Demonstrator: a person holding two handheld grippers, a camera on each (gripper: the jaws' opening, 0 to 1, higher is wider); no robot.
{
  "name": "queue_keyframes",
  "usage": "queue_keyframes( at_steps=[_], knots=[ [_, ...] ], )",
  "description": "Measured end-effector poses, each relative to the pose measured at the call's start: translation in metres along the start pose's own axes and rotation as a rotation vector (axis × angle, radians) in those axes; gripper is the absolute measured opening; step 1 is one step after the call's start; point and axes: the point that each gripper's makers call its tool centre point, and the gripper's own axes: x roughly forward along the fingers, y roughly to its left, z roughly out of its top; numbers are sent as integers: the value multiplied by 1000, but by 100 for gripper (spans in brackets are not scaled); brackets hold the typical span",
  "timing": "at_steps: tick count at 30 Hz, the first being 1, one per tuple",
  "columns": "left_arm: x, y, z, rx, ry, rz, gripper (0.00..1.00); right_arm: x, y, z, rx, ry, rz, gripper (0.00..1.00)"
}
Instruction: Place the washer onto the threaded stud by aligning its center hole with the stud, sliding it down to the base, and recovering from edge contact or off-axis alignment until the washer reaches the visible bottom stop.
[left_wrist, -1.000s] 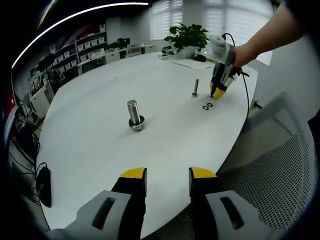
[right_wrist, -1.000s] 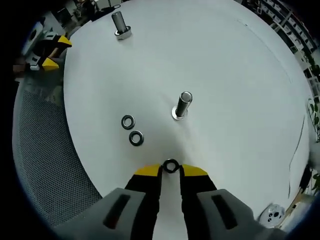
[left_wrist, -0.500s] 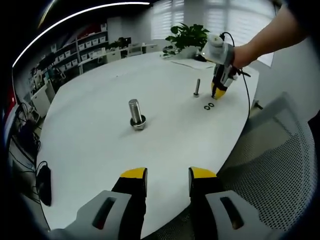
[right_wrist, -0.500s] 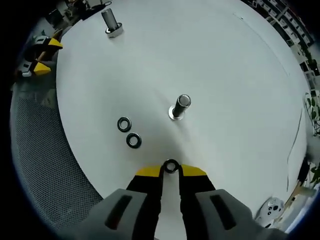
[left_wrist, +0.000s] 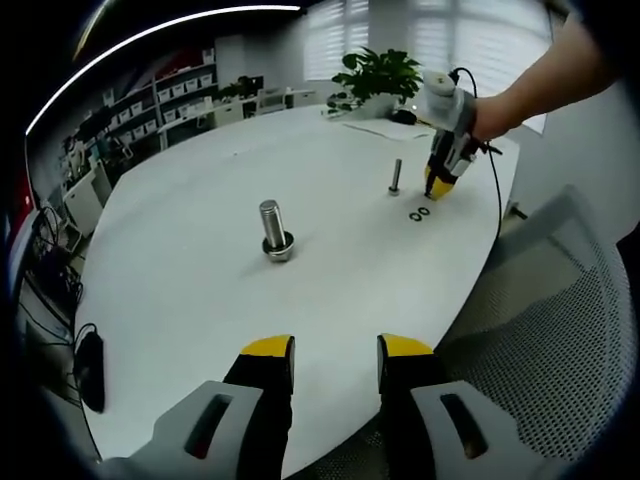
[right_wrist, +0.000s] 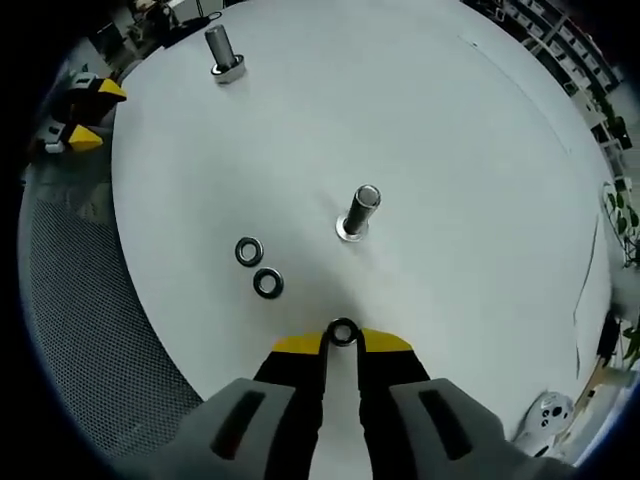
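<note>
Three washers (right_wrist: 342, 333), two studs (right_wrist: 358, 211)

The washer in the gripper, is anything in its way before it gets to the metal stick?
Nothing visible is. The right gripper pinches the washer, and only bare white table lies between it and the stud. The two spare washers lie off to one side, clear of that path.

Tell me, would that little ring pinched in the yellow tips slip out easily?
Possibly. The washer looks like thin, smooth metal, and the right gripper holds it by its edges only, so it may twist or pop free. Probably stiff and light; if dropped on the table, it could roll.
</note>
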Motion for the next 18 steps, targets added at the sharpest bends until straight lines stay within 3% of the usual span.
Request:
queue_keyframes(
  at_steps=[9,18],
  knots=[
    [0,-1,0,3,1,-4,31,0,4,4,2,-17,5,14],
    [0,-2,1,-1,-6,-11,31,-10,10,22,-22,-53,4,14]
  ],
)
